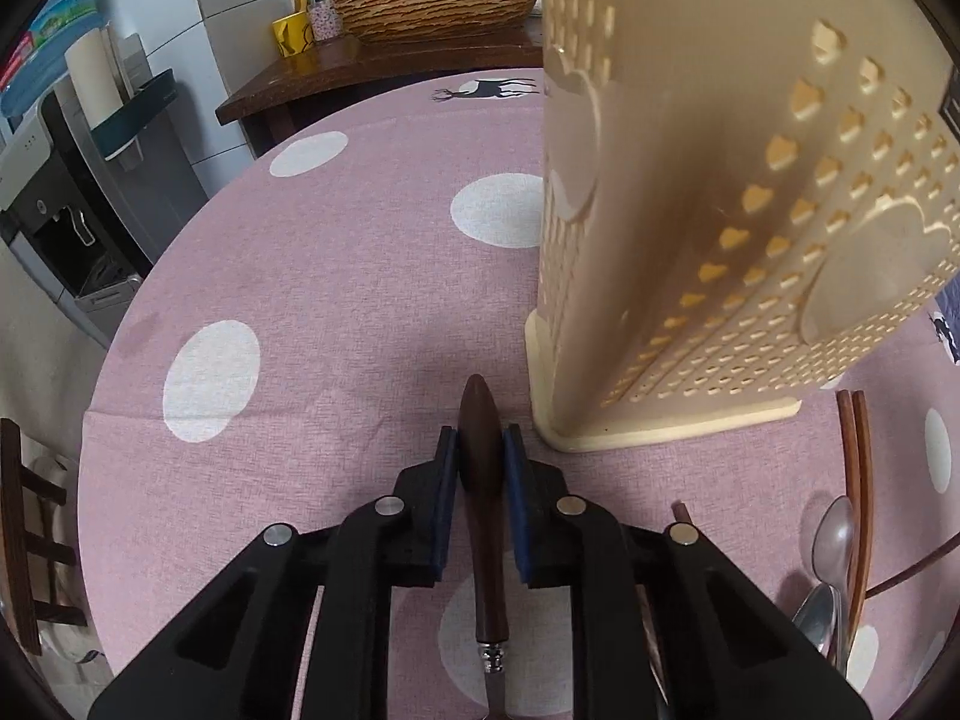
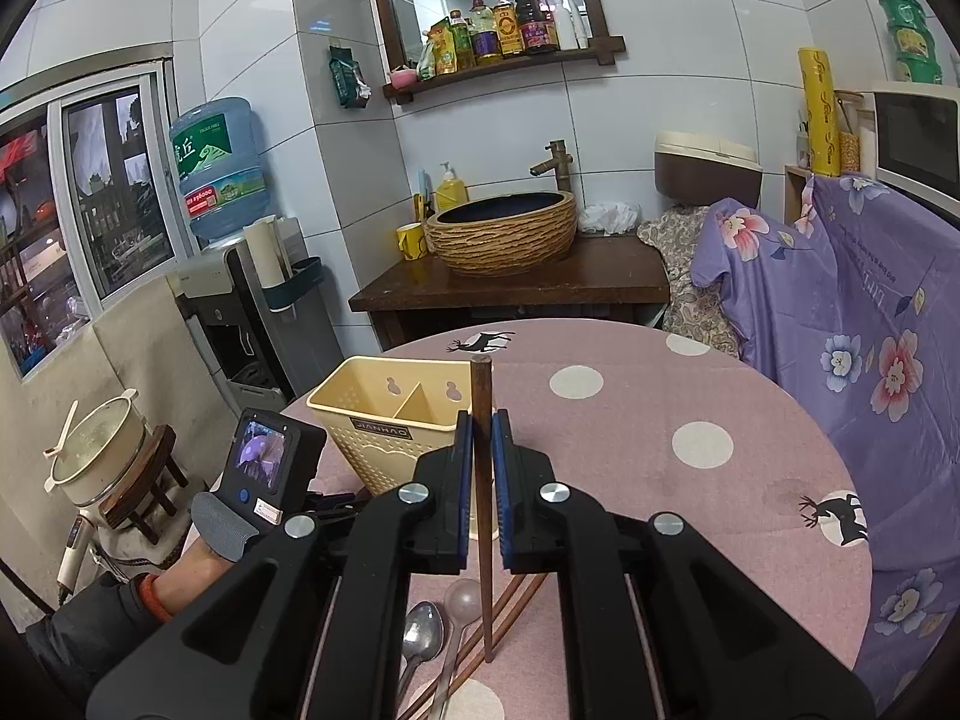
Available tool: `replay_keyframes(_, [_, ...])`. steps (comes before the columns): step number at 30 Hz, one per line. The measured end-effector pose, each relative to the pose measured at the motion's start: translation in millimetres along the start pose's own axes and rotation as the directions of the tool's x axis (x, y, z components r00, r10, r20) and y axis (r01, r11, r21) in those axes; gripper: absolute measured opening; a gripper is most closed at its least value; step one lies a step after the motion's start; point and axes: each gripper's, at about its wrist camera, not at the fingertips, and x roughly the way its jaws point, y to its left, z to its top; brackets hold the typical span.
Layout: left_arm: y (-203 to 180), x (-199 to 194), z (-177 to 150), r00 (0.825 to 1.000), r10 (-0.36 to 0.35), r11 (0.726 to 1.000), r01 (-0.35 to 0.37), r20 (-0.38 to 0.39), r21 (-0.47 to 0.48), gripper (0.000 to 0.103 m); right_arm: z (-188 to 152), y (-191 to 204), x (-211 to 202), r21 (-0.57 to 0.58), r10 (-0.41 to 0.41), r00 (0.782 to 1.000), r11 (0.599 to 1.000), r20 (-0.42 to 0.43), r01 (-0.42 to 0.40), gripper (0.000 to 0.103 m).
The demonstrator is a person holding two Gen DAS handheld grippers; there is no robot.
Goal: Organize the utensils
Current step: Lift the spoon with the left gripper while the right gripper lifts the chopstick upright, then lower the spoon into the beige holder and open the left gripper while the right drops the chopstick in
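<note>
Left claw [image 1: 480,450] is squeezing a brown wooden handle [image 1: 480,456] between its two blue pads [image 1: 447,468]. That handle is pointing away from the camera, and a shiny metal neck [image 1: 492,657] is sticking out at its near end. What kind of tool it is cannot be told. The claw is hanging low over the pink cloth [image 1: 312,276] with white dots. Just to the right of the claw, a tan holder [image 1: 708,210] with many little holes is standing on the cloth, close to the handle tip but not touching it. Farther right, two spoons [image 1: 831,546] are lying on the cloth next to brown chopsticks [image 1: 855,480].

Right claw [image 2: 480,456] is pinching one brown chopstick [image 2: 481,420] between its pads [image 2: 462,480]. This stick is standing nearly straight up, with its top end high above the fingers and its lower end reaching down toward the cloth [image 2: 660,396]. The holder [image 2: 384,420] is sitting on the table behind and a bit left of this claw, and its two open pockets are showing. Under the claw, a metal spoon [image 2: 423,630] and a pale spoon [image 2: 462,600] are lying side by side, with more chopsticks [image 2: 516,600] lying just to their right. At the far left, a gloved hand [image 2: 222,528] is holding the other claw's black body.
</note>
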Motion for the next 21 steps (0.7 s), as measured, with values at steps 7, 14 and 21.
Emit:
replay_keyframes(7, [14,-32,-3,0.996,-0.06,0.995,0.065,0.07,-0.07,0.016,2,3,-4,-0.01,0.008,1.0,1.0,0.011,-0.008,0.007])
replay_keyframes(14, [24,-107,-8,0.968,-0.075,0.993,0.094,0.238,-0.071,0.016,9,10,-17,-0.03,0.031,0.999,0.999,0.04,-0.03,0.007])
replay_keyframes(21, [32,-148,2,0.94,-0.044,0.996,0.066,0.339,-0.052,0.016,20,16,-18,-0.03,0.067,0.997,0.997,0.037,-0.065,0.007])
